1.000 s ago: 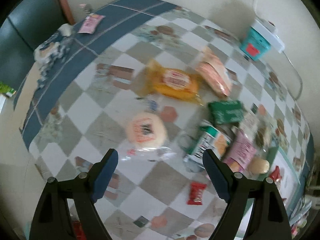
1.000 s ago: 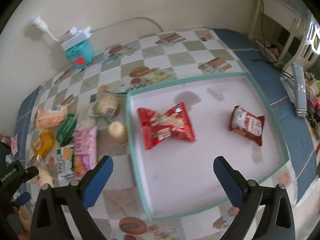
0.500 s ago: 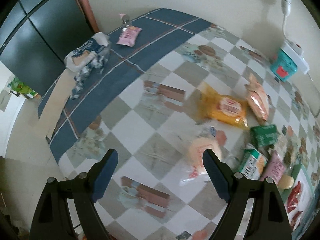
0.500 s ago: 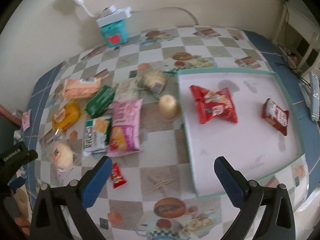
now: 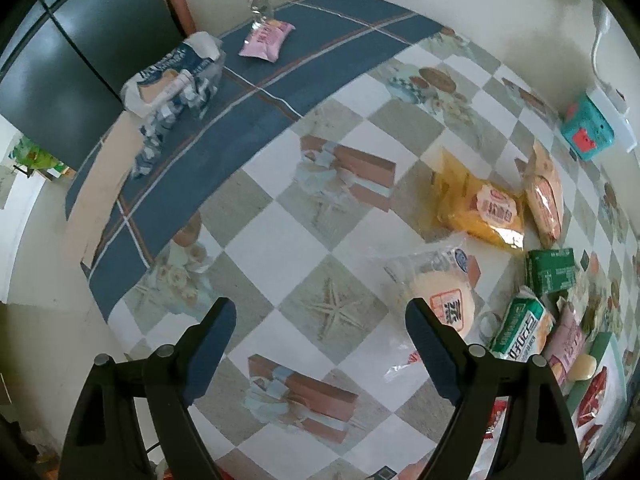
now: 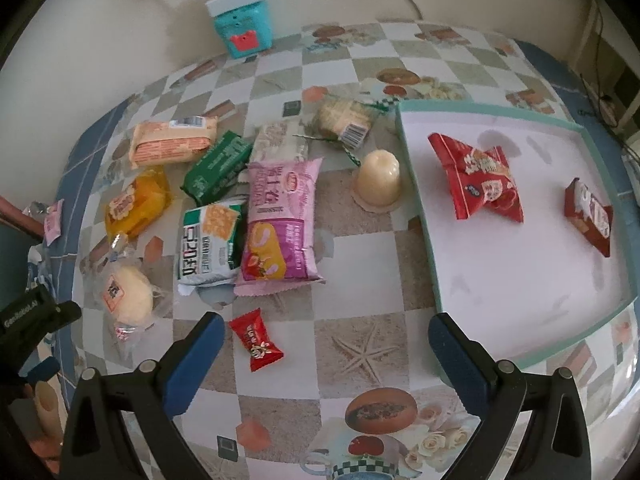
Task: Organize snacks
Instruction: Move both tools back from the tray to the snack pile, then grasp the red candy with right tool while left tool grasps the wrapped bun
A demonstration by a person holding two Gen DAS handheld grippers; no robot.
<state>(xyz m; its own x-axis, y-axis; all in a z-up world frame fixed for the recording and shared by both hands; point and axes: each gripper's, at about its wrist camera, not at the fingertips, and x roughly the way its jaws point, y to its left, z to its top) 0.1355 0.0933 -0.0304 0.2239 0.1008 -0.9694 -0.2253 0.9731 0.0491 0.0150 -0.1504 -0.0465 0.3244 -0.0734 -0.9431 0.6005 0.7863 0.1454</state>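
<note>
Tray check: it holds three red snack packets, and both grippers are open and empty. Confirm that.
Not quite. The right wrist view shows only two red packets in the tray: a large one and a smaller one. The third red packet lies on the tablecloth. The left gripper and right gripper are indeed open and empty.

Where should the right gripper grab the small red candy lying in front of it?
Judging by its pose, pinch the plump middle of the small red candy from straight above. It lies flat and apart on the tablecloth, its crimped ends too thin to hold. The right gripper is open and nearly over it.
</note>
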